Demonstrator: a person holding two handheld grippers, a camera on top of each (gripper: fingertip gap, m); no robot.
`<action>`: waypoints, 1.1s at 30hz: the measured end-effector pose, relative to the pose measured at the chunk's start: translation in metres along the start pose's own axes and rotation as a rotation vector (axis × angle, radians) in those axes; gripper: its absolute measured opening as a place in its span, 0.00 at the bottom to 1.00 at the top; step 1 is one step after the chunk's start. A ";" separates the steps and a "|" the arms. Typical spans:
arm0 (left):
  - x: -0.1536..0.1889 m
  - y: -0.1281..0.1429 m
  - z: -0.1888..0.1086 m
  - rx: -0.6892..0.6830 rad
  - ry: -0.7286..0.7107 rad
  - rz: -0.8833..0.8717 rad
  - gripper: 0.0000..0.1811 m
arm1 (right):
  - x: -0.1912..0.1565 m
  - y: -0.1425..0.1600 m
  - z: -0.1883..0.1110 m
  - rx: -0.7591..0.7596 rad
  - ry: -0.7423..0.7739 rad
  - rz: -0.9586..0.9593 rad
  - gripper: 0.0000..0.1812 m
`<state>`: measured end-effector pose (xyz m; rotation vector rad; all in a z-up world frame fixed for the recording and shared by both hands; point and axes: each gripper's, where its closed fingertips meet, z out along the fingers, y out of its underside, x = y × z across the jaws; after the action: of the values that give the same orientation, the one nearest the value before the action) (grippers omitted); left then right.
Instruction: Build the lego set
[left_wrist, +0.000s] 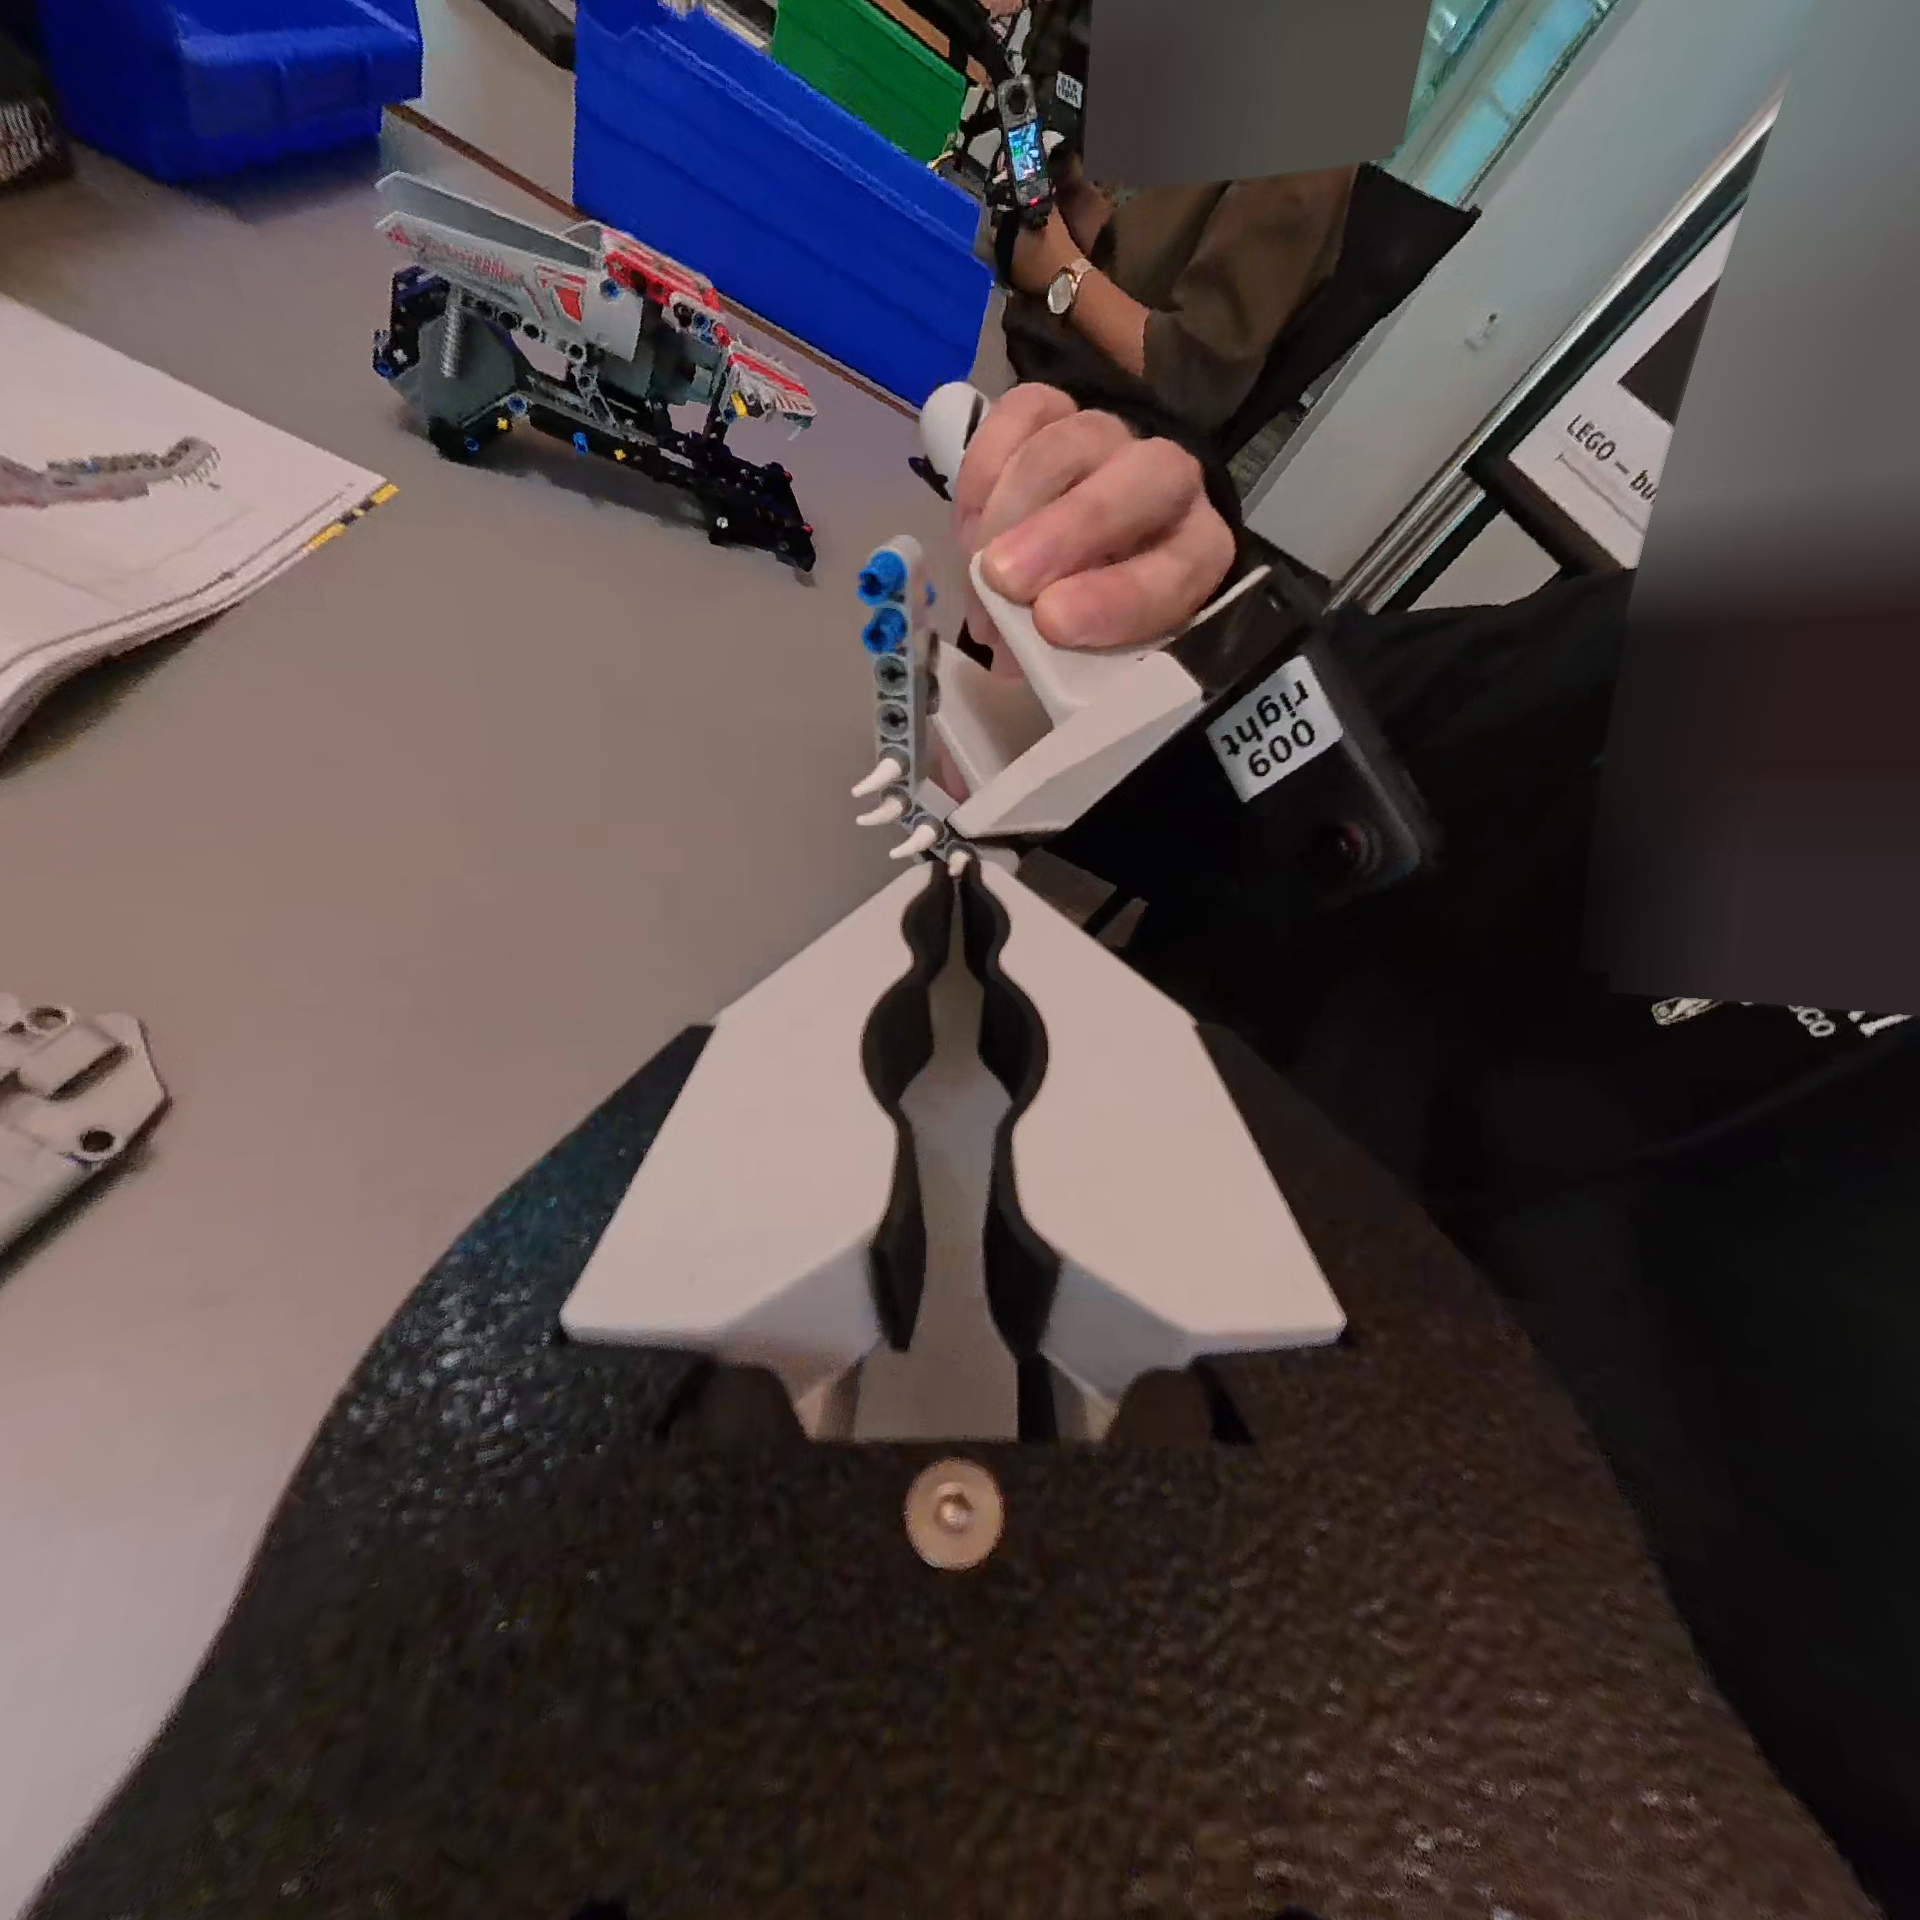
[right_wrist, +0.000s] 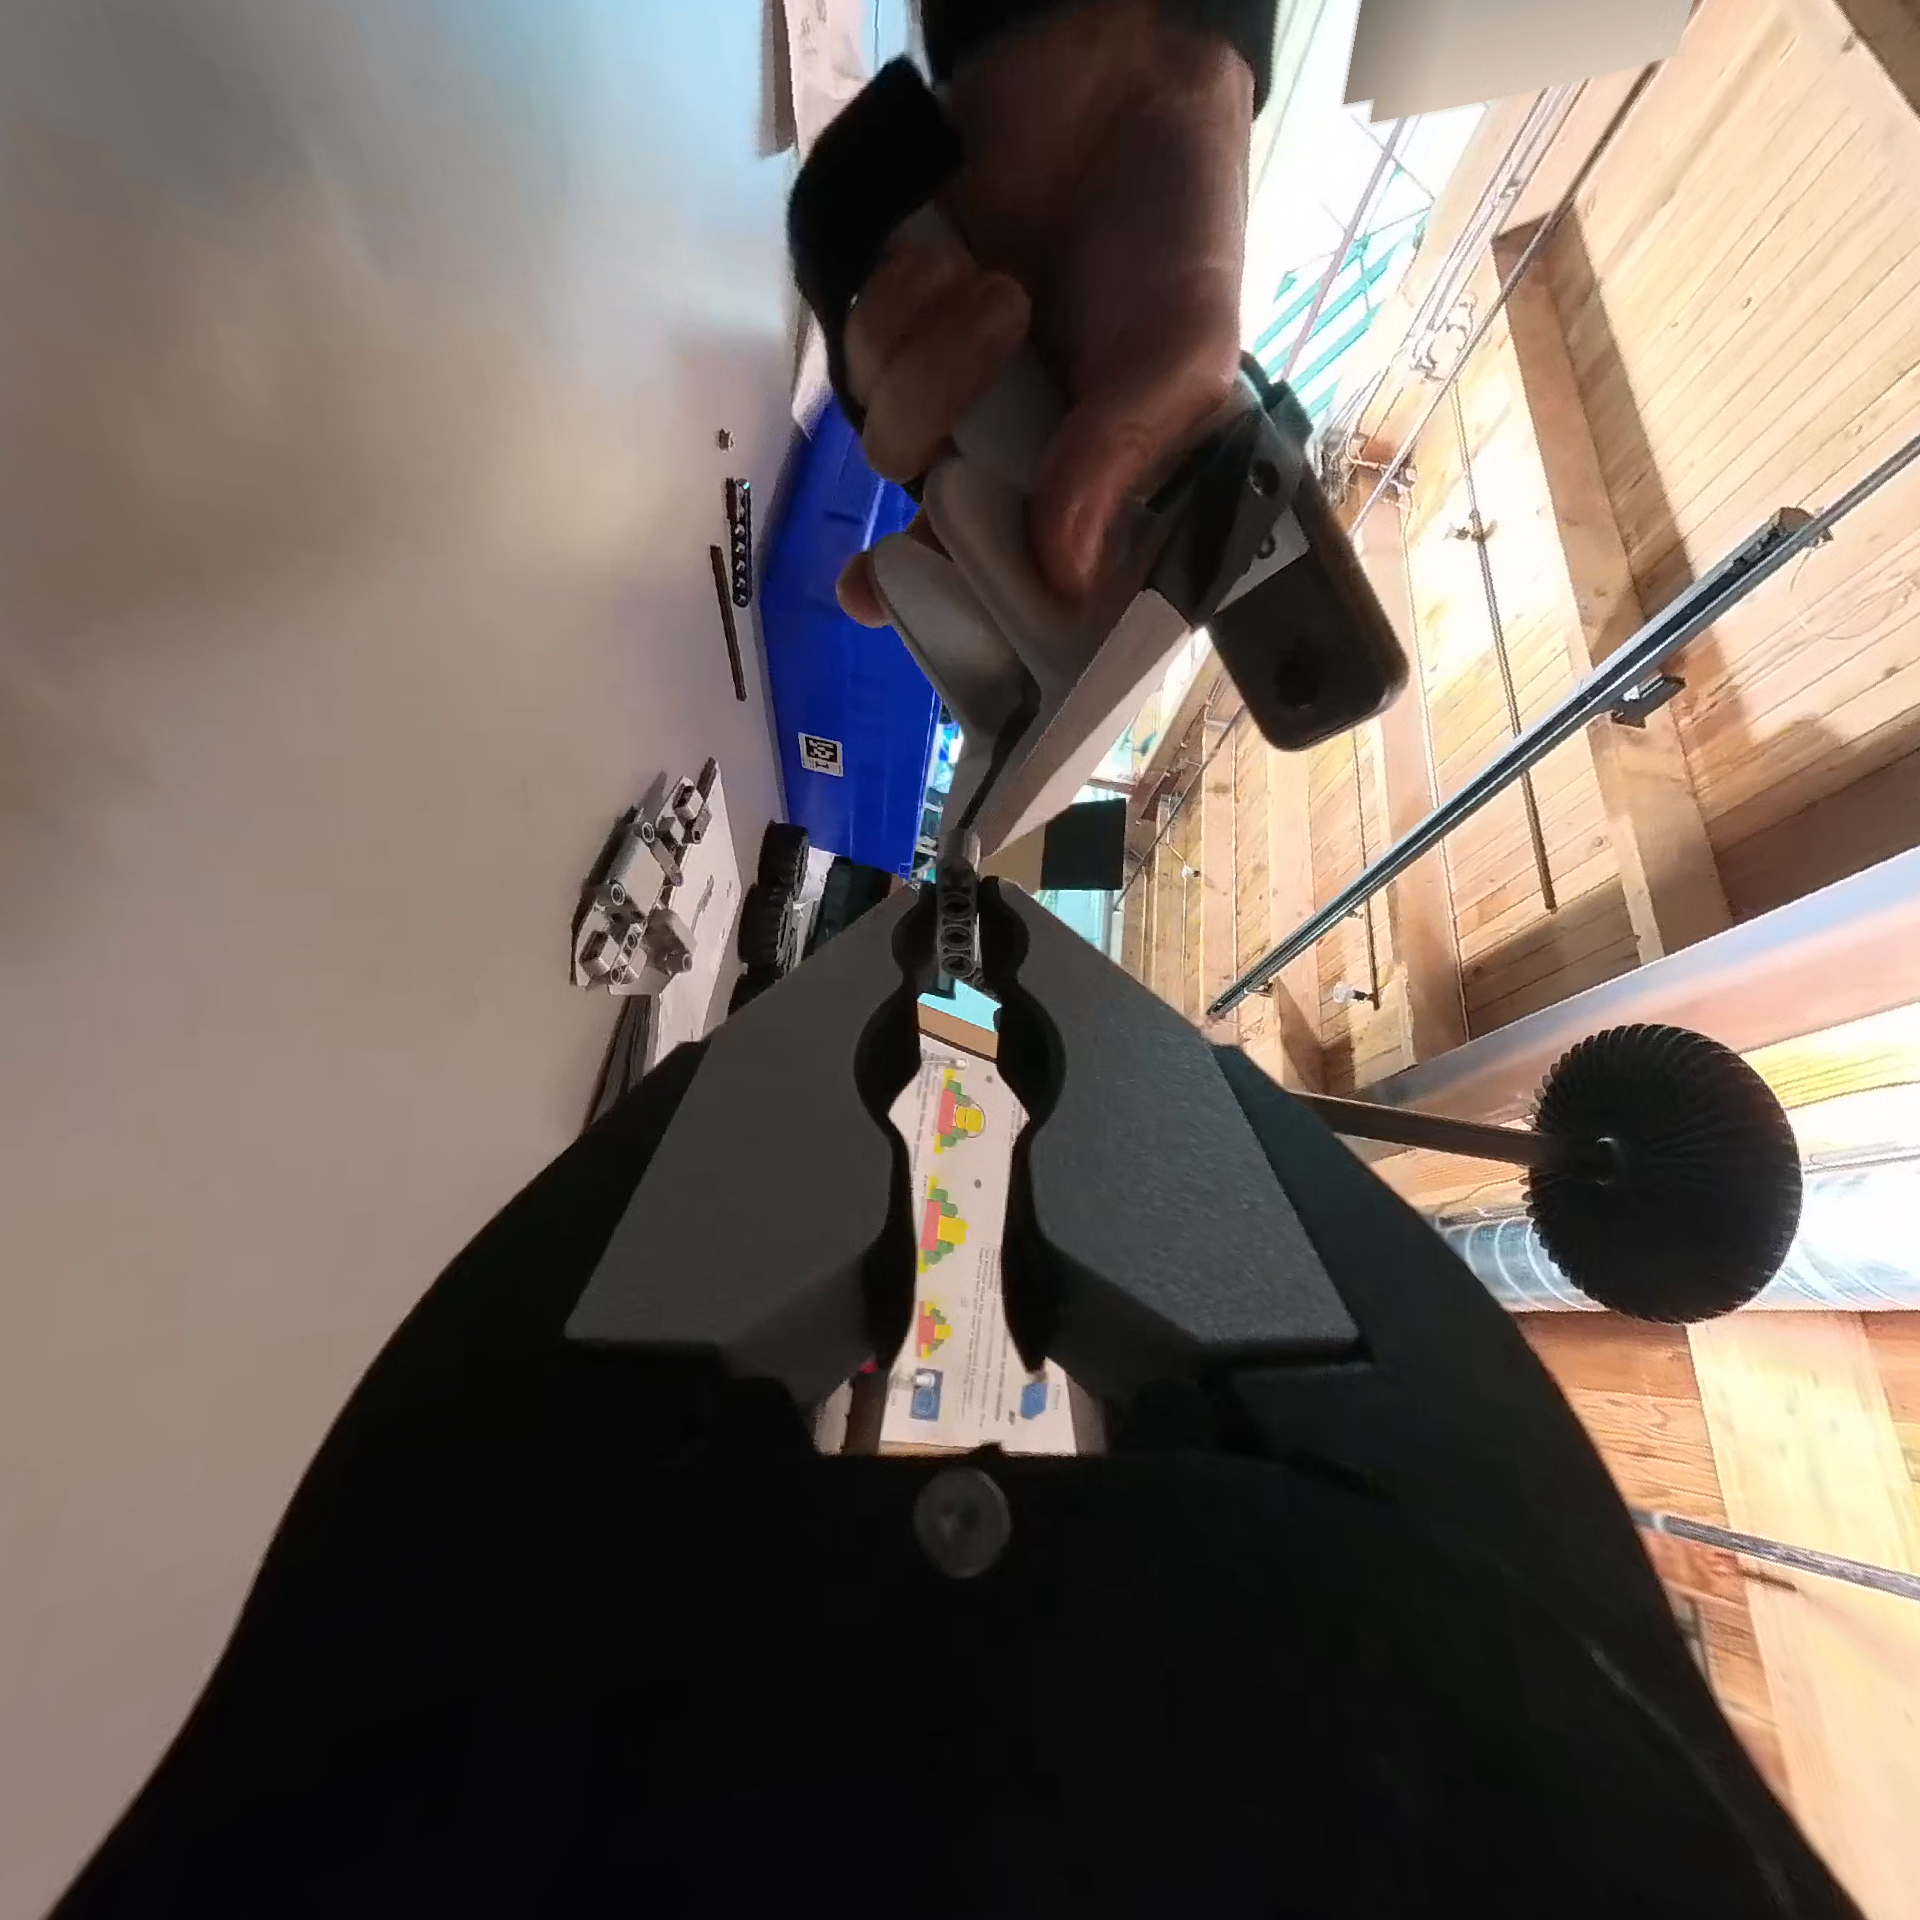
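Observation:
A grey lego beam (left_wrist: 896, 691) with two blue pins at its top and several white teeth along its lower end is held in the air between both grippers. My left gripper (left_wrist: 954, 875) has its white fingers closed at the tips on the lowest white tooth (left_wrist: 961, 858) at the beam's end. My right gripper (right_wrist: 954, 925) is shut on the same beam (right_wrist: 954, 930), which looks dark from this side. In the left wrist view the right gripper (left_wrist: 935, 769) comes in from the right, with a hand on its handle. The left gripper (right_wrist: 966, 844) meets the beam's end in the right wrist view.
On the grey table stand a partly built lego model (left_wrist: 592, 353), an open instruction booklet (left_wrist: 125, 520), blue bins (left_wrist: 769, 197) and a grey panel piece (left_wrist: 62, 1101). A person (left_wrist: 1143, 291) sits across. The right wrist view shows a grey assembly (right_wrist: 644, 894), black wheels (right_wrist: 779, 883) and loose black beams (right_wrist: 740, 540). My left and right fingertips are right by each other. Both grippers' tips are roughly 20 cm from the grey panel piece (left_wrist: 62, 1101). Look for it in the right wrist view (right_wrist: 589, 930) too.

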<state>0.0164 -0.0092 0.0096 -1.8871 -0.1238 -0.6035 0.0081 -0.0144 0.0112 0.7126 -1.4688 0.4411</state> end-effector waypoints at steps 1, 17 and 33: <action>0.001 0.000 0.000 -0.006 -0.003 0.021 0.00 | 0.001 0.000 0.000 0.003 0.001 0.017 0.03; 0.020 -0.003 0.001 -0.096 -0.057 0.520 0.00 | 0.014 -0.012 -0.011 0.212 -0.150 0.648 0.03; 0.020 0.001 0.002 -0.134 -0.104 0.632 0.00 | 0.014 -0.020 -0.020 0.510 -0.535 1.535 0.03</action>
<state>0.0350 -0.0121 0.0176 -1.9458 0.4429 -0.0812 0.0376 -0.0177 0.0229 -0.1119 -2.2569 1.9444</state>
